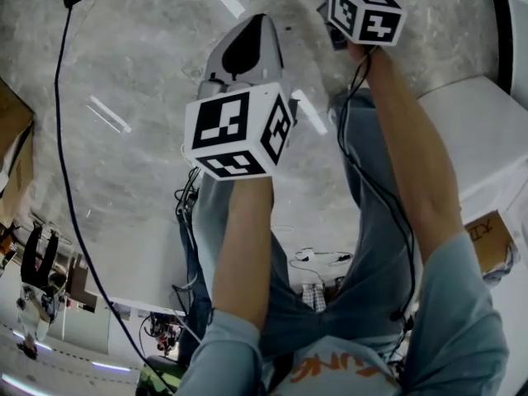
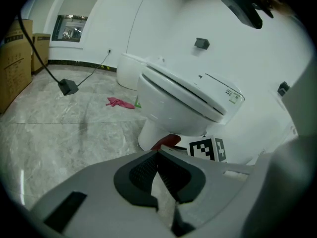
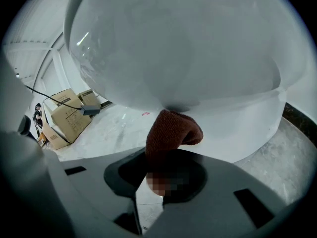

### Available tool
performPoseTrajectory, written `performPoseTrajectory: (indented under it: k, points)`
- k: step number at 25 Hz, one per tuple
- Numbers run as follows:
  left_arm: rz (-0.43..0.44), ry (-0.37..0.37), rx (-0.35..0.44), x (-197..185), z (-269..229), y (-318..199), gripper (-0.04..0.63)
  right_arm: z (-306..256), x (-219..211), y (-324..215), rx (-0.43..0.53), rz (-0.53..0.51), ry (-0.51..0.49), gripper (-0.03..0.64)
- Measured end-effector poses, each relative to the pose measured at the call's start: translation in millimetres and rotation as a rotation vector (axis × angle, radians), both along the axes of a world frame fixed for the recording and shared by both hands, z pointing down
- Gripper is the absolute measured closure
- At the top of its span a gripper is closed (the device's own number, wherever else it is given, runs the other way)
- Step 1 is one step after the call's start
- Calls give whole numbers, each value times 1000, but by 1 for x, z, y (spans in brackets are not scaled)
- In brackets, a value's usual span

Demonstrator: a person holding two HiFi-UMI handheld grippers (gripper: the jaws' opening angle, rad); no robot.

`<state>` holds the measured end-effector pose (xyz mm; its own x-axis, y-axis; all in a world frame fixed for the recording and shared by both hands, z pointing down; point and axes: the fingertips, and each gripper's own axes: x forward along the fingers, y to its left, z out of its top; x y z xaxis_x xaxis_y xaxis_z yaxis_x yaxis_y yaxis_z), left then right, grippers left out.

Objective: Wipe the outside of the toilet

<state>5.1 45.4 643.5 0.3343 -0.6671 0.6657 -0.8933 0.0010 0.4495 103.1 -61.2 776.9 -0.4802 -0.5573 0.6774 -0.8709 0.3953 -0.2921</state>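
Right gripper view has the right hand-held gripper [image 3: 167,165] pinching one end of a rust-brown knitted cloth [image 3: 172,130]. The cloth's free end is folded over and pushed up against the underside of the toilet [image 3: 173,48] bowl, just above where the bowl narrows to its pedestal. The cloth looks soft, light and limp, so it will crumple rather than push. I judge it works best held deep in the jaws as a bunch, with only a short pad standing out to press on the porcelain. The toilet itself is hard, glazed and smooth, and stands fixed on the floor [image 2: 64,128]. It offers nothing to grasp, only to rub, and the cloth will likely slide easily over it.

Left gripper view shows the left hand-held gripper [image 2: 158,155] with its jaws pressed together on nothing, well back from the toilet and facing its side, the lid down.

A pink rag [image 2: 120,102] lies on the floor near the base, and a black adapter [image 2: 68,87] on its cable lies farther out. Cardboard boxes [image 2: 15,58] stand by the wall. All of these are well apart from the working spot. The bowl's overhang leaves a tight hollow, probably the main hindrance, and the leads [image 1: 375,190] along the right arm could snag.
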Motion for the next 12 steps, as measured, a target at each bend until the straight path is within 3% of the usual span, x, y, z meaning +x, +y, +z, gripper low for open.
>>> performPoseTrajectory:
  k: [12]
  points:
    - [-31,59,37,-60,-20,-31,601,-12,-70,-12,5,14,-11,535]
